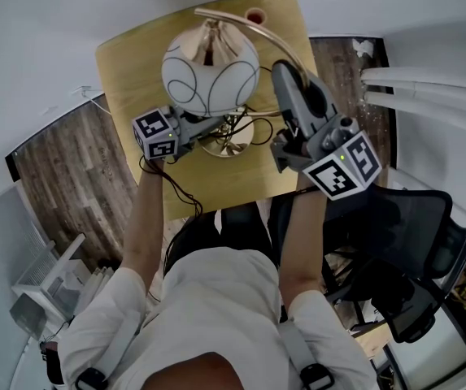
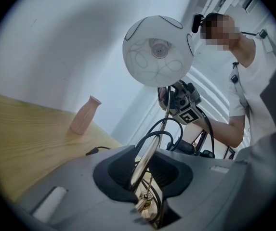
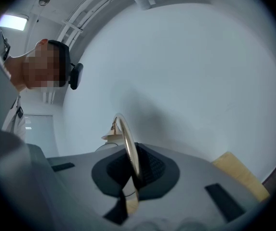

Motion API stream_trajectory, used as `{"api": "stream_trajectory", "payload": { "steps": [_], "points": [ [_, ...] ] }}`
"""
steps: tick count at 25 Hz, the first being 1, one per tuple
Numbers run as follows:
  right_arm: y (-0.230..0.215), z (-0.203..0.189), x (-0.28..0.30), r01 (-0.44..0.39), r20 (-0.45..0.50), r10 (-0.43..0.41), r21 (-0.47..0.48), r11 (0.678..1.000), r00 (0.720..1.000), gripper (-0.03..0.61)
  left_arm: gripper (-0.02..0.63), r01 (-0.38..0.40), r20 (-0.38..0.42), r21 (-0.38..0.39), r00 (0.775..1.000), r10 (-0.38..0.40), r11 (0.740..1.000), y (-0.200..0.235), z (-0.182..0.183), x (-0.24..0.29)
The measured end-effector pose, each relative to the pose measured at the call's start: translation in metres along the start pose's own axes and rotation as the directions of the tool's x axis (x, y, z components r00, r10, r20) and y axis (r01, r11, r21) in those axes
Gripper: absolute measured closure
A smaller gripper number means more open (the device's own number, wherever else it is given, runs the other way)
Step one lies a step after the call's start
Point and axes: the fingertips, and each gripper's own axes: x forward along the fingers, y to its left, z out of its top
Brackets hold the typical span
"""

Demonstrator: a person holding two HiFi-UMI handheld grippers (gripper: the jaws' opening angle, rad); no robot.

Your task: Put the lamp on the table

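1. At the head view's centre, the lamp (image 1: 211, 70) stands on the table (image 1: 131, 63); only the left gripper view shows the vase's (image 2: 85, 115) side, centre-left.
2. The left gripper (image 2: 145, 167) gapes loosely round the stem (image 2: 153, 148); the right gripper (image 3: 134, 170) pinches it higher up.

A pink vase (image 2: 85, 115) stands upright, well apart from a black chair (image 1: 411, 218).

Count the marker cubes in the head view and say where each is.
2. One cube sits left of the lamp; the other sits right of it, by the table's near right corner. None seems hidden.
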Motion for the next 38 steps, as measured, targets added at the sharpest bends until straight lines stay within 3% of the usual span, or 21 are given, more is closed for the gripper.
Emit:
{"api": "stream_trajectory", "payload": {
  "steps": [7, 11, 25, 28, 35, 38],
  "points": [
    [-0.001, 0.0, 0.001, 0.0, -0.006, 0.0, 0.0, 1.0, 1.0, 0.58, 0.528, -0.036, -0.019, -0.013, 0.999, 0.035, 0.999, 0.002, -0.002, -0.001],
    [0.0, -0.001, 0.002, -0.007, -0.012, 0.007, -0.003, 1.0, 1.0, 0.58, 0.407, -0.063, -0.047, -0.006, 0.997, 0.062, 0.998, 0.003, -0.003, -0.004],
    [0.004, -0.003, 0.001, -0.014, -0.02, 0.014, -0.006, 1.0, 1.0, 0.58, 0.368, -0.127, -0.016, -0.001, 0.992, 0.127, 0.992, -0.003, 0.005, -0.033],
    [0.006, -0.005, 0.0, -0.019, -0.023, 0.019, -0.01, 1.0, 1.0, 0.58, 0.389, -0.139, -0.006, 0.018, 0.99, 0.139, 0.99, -0.007, 0.009, -0.041],
    [0.013, -0.007, -0.001, -0.022, -0.031, 0.022, -0.018, 1.0, 0.999, 0.58, 0.555, -0.151, 0.028, 0.078, 0.988, 0.149, 0.986, -0.026, 0.03, -0.058],
    [0.015, -0.011, -0.002, -0.022, -0.037, 0.022, -0.021, 1.0, 0.999, 0.58, 0.592, -0.151, 0.03, 0.097, 0.988, 0.149, 0.984, -0.036, 0.037, -0.061]
  ]
}}
